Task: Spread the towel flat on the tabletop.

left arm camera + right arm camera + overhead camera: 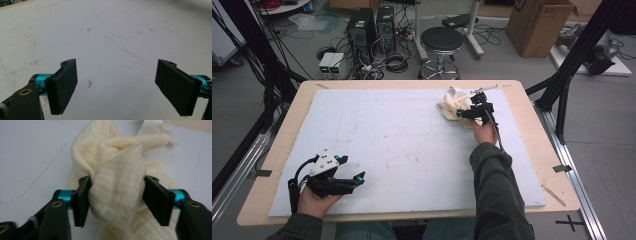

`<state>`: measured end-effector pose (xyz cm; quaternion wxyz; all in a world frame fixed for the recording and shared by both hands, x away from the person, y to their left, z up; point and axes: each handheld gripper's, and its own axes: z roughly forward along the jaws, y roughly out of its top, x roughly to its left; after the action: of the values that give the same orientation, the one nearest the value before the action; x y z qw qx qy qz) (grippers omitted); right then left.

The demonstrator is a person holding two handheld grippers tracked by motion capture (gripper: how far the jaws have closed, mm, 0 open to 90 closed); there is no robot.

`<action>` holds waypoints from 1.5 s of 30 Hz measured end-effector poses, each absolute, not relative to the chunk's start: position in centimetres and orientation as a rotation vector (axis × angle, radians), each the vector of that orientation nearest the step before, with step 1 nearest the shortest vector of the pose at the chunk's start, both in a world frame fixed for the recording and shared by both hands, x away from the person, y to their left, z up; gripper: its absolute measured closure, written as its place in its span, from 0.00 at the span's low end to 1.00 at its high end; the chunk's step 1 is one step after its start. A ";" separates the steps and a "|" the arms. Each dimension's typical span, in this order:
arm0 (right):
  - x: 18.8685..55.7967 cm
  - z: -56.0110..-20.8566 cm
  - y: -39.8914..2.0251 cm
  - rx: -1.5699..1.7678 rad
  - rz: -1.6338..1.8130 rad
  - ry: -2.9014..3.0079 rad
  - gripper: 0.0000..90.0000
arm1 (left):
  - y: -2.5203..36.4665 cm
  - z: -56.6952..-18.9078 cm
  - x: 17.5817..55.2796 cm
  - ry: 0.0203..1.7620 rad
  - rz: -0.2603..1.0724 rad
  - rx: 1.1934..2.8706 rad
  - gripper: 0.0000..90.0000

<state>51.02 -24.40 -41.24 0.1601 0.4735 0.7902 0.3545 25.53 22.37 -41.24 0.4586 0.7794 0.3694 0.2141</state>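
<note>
A crumpled cream cloth [453,103] lies at the far right of the pale foam board [402,150]. My right gripper [460,114] reaches into it from the near side. In the right gripper view a thick fold of the cloth [117,170] bulges between the two black pads [81,200], which press on it from both sides; the gripper [116,200] is shut on that fold. My left gripper [353,168] rests at the near left of the board, held in a hand. Its jaws [117,85] stand wide open over bare board with nothing between them.
The board covers most of a wooden table [532,105] whose rim shows all around. A small reddish stain [90,83] marks the board below the left jaws. Beyond the table stand a stool [441,42], computer towers [362,30] and a cardboard box [539,25].
</note>
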 end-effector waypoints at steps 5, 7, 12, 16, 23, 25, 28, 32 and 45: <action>50.9 -41.1 -24.3 1.290 0.999 2.314 0.78 | 22.4 -41.3 25.6 0.913 0.530 1.920 0.21; 50.7 -40.8 -24.4 1.281 1.011 2.320 0.82 | 22.4 -41.2 25.6 0.913 0.527 1.923 0.21; 50.3 -40.2 -24.4 1.258 1.050 2.321 0.86 | 22.4 -41.2 25.5 0.910 0.533 1.920 0.21; 50.1 -39.7 -24.6 1.250 1.092 2.318 0.87 | 22.4 -41.2 25.5 0.910 0.537 1.920 0.21; 49.3 -39.0 -25.1 1.238 1.204 2.303 0.87 | 22.4 -41.1 25.4 0.903 0.545 1.910 0.21; 48.8 -38.7 -25.2 1.224 1.223 2.303 0.87 | 22.5 -41.0 25.3 0.904 0.544 1.908 0.21; 48.0 -38.1 -25.4 1.224 1.256 2.299 0.87 | 22.4 -41.1 25.4 0.906 0.548 1.911 0.21; 47.0 -37.2 -25.4 1.198 1.290 2.297 0.87 | 22.4 -41.0 25.4 0.904 0.553 1.912 0.21; 41.5 -33.6 -23.0 1.036 1.382 2.378 0.88 | 22.0 -41.0 25.3 0.897 0.548 1.914 0.21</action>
<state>41.46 -22.99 -33.59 0.1008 0.3508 0.8050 0.4678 25.30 21.98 -41.03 0.4608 0.7778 0.3647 0.2228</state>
